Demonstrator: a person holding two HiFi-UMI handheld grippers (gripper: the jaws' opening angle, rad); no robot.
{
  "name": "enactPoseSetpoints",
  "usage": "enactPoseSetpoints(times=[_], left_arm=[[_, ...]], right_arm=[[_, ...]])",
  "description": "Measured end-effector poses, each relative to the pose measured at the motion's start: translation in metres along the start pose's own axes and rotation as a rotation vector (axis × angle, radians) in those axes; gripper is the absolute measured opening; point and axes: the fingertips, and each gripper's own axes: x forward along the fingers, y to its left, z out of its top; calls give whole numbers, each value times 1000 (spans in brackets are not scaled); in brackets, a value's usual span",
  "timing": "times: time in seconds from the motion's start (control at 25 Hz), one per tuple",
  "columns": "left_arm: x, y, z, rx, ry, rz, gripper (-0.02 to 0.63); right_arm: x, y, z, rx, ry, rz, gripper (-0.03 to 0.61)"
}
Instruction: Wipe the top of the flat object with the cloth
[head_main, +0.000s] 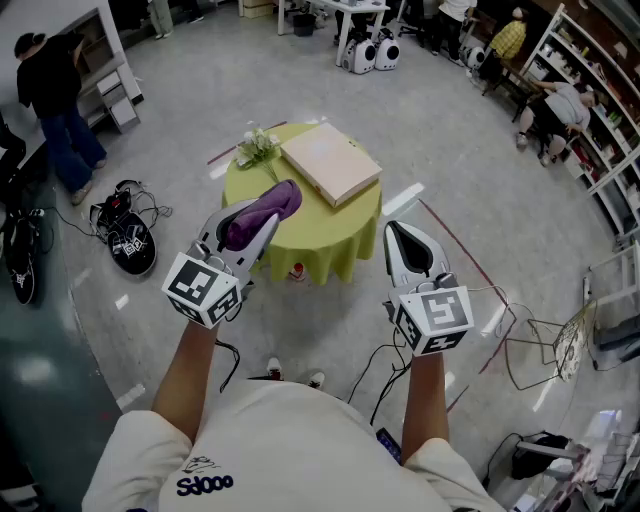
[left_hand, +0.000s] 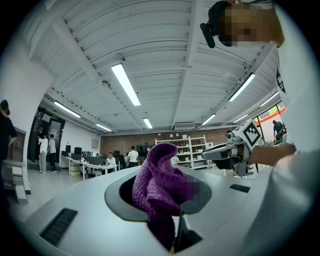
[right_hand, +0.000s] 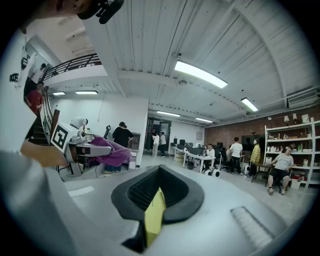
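- Head view: person's light shirt at bottom edge, both forearms reach fwd, one gripper per hand.
- L gripper (head_main: 258, 228): jaws pinching the purple cloth (head_main: 268, 205). Its own view shows the cloth (left_hand: 160, 187) bunched up betw the pads, sticking up past the tips.
- R gripper (head_main: 400, 235): jaws pressed together, nothing betw them. Own view shows black pads (right_hand: 150, 192) meeting, w/ a yellow strip in the slit.
- Grippers well apart from each other, both held up near the front of the counter. R gripper view catches the L gripper (right_hand: 92, 147) w/ cloth (right_hand: 112, 152) off to its left; L gripper view catches the R gripper (left_hand: 212, 155) off to its right.
- Counter (head_main: 330, 235): small, round, yellow-green cover hanging down the sides.
- Flat object (head_main: 330, 163): pale pink slab lying flat on the counter's far right part. Cloth not on it, clearly short of it, over the near left edge in the head view.
- Flower bunch (head_main: 257, 148) on the far left of the counter, just beside the slab's left corner.
- Floor: grey, black cables and gear (head_main: 130, 245) at left.
- Far: shelving (head_main: 590, 110) at right.
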Motion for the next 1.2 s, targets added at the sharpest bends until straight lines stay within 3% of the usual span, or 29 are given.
enactPoseSetpoints(times=[0.28,0.72,0.92,1.2], left_arm=[[3,-17,-2,-12,11,31,107],[19,-28,-19,-30,41,101,107],[42,-9,-32,-40,52,117,107],[98,51,-51,-32,59,120,107]], right_arm=[[-23,-18,-5,39,-31,-13,11],[-22,-47,-27,49,2,33,11],[3,-61,-35,52,10,52,11],[76,-89,-49,44,40,48,11]])
